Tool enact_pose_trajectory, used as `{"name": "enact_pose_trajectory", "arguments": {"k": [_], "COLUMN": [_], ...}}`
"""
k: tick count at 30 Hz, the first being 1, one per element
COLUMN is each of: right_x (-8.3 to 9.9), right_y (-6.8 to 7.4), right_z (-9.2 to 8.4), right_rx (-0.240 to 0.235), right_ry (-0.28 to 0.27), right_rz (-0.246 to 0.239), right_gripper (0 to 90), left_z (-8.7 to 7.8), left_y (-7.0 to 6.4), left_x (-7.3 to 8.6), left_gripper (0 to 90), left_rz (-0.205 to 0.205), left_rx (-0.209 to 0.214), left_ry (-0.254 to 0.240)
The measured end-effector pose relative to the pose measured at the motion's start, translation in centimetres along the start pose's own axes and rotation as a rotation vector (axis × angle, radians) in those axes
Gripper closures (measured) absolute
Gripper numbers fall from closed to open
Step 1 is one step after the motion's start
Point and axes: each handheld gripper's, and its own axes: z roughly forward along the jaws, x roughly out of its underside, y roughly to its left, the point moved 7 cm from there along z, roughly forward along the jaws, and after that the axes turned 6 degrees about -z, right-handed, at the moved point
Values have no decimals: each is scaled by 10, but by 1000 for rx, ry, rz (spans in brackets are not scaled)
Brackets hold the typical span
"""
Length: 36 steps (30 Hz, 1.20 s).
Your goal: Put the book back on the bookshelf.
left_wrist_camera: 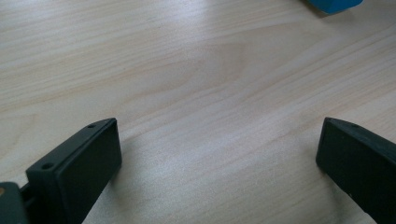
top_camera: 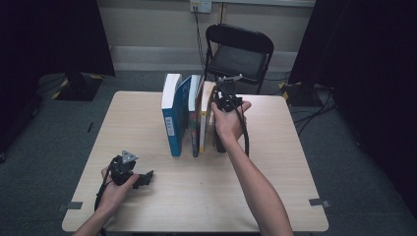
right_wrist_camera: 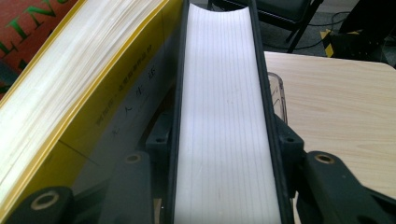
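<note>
A row of books stands upright across the middle of the wooden table (top_camera: 137, 123): a blue book (top_camera: 173, 118) at the left, a thinner book (top_camera: 195, 120), a yellow book (top_camera: 205, 115), and a black-covered book (top_camera: 218, 140) at the right end. My right gripper (top_camera: 223, 101) is shut on the black-covered book (right_wrist_camera: 224, 116), one jaw on each cover, with the white page edge running away between them. The yellow book (right_wrist_camera: 70, 93) leans close on its left. Near the front left, my left gripper (top_camera: 142, 178) rests low over bare wood, open (left_wrist_camera: 219, 158) with nothing between its jaws.
A black folding chair (top_camera: 239, 51) stands behind the table's far edge. A clear plastic piece (right_wrist_camera: 276, 93) sits against the black book's right side. A corner of the blue book (left_wrist_camera: 334, 4) lies far ahead of the left gripper. Bare wood (right_wrist_camera: 336, 93) stretches right of the books.
</note>
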Motion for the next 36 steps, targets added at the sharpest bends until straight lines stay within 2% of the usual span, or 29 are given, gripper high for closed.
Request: {"name": "enact_pose_trajectory", "arguments": {"k": [5,12,16,19,23,24,27,30,36], "right_x": [0,0,-1,0,2,4,5,8,11], "right_y": [2,1,0,-1,-1,-2,-2,-3,-4], "right_z": [1,1,-6,-10,-12,-12,-13,-16,-27], "right_rx": [13,6,-2,-30,-45,-72,-89,-127,-161], "right_ry": [0,-7,-46,-69,-90,-104,-130,-154,-215], "right_rz": [-8,-24,-33,-19,-31,-21,-17,-7,-27], "right_gripper": [537,522,497,473,449,421,407,377,341], "left_z": [0,0,0,0,0,0,0,0,0], "left_y": [0,0,0,0,0,0,0,0,0], "left_x": [0,0,0,0,0,0,0,0,0], "left_gripper": [0,0,0,0,0,0,0,0,0], "left_rz": [0,0,0,0,0,0,0,0,0], "left_rx": [0,0,0,0,0,0,0,0,0], "left_ry": [0,0,0,0,0,0,0,0,0]}}
